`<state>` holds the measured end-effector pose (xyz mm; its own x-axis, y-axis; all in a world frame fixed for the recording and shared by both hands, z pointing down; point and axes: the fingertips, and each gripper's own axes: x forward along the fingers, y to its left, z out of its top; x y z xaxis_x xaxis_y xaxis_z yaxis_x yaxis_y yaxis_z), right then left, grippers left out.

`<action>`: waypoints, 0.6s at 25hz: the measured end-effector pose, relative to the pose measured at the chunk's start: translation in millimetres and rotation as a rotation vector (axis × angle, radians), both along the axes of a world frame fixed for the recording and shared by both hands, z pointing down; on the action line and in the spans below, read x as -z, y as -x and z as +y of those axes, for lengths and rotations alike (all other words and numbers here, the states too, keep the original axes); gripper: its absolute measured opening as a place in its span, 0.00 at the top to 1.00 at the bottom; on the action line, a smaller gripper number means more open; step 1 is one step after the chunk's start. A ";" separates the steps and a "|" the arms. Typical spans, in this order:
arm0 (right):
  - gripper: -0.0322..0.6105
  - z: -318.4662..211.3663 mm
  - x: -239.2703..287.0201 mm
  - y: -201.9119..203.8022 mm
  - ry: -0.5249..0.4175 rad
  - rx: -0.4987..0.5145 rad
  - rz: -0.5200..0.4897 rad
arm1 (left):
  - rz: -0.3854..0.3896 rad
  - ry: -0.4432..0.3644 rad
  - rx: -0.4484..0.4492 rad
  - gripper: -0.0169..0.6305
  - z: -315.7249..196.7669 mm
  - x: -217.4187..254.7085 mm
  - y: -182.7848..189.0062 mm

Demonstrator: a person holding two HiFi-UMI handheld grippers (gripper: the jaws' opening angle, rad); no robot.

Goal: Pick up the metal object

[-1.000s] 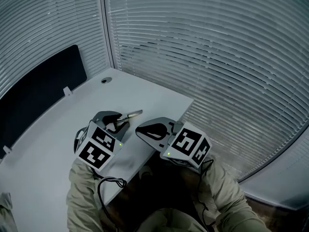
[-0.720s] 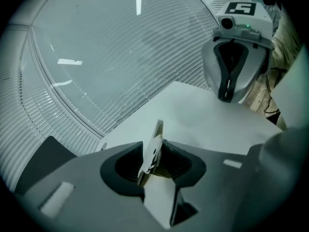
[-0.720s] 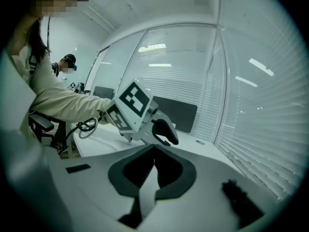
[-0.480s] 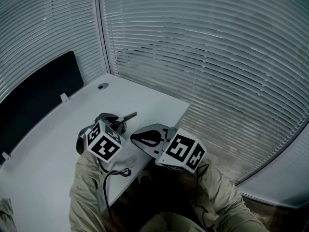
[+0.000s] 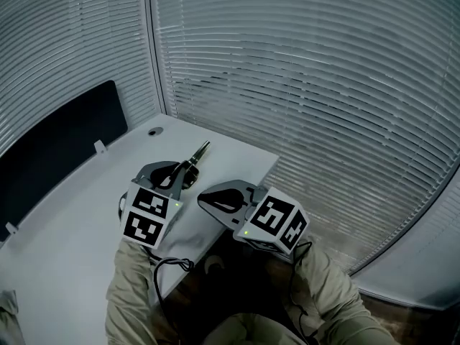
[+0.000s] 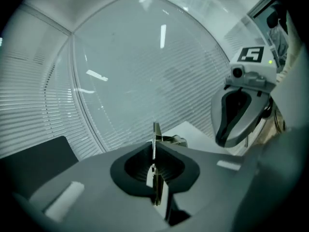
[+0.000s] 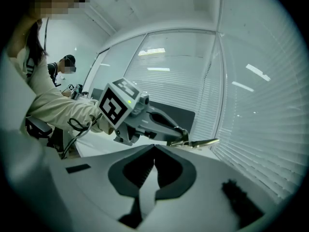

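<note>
The metal object (image 5: 198,152), a slim brass-coloured pointed piece, sticks out beyond my left gripper (image 5: 187,169) above the white desk (image 5: 79,200). In the left gripper view it stands edge-on as a thin strip (image 6: 155,175) between the jaws, which are closing tight on it. From the right gripper view the object (image 7: 203,142) points right out of the left gripper (image 7: 182,135). My right gripper (image 5: 206,198) hovers beside the desk's near edge, just right of the left one, shut (image 7: 154,151) with nothing between its jaws.
A dark panel (image 5: 57,135) stands along the desk's left side, and a round cable hole (image 5: 154,131) sits near the far corner. Window blinds (image 5: 309,85) wall in the corner behind. A person (image 7: 66,66) stands far off in the room.
The left gripper's jaws closed on the metal object, which lay on the desk, and lifted it; it now points away toward the blinds. The right gripper barely moved.
</note>
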<state>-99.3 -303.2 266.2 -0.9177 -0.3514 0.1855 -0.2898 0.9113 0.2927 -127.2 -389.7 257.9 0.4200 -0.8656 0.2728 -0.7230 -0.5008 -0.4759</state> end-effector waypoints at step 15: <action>0.94 57.7 42.3 -37.3 -0.092 -0.062 -0.140 | 0.374 -0.339 -0.288 0.95 138.8 60.9 -25.9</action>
<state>-62.0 -245.6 223.9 -0.9081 -0.4182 0.0220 -0.3887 0.8613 0.3273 -101.3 -251.0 197.0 0.6660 -0.7152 -0.2119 -0.7301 -0.5667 -0.3819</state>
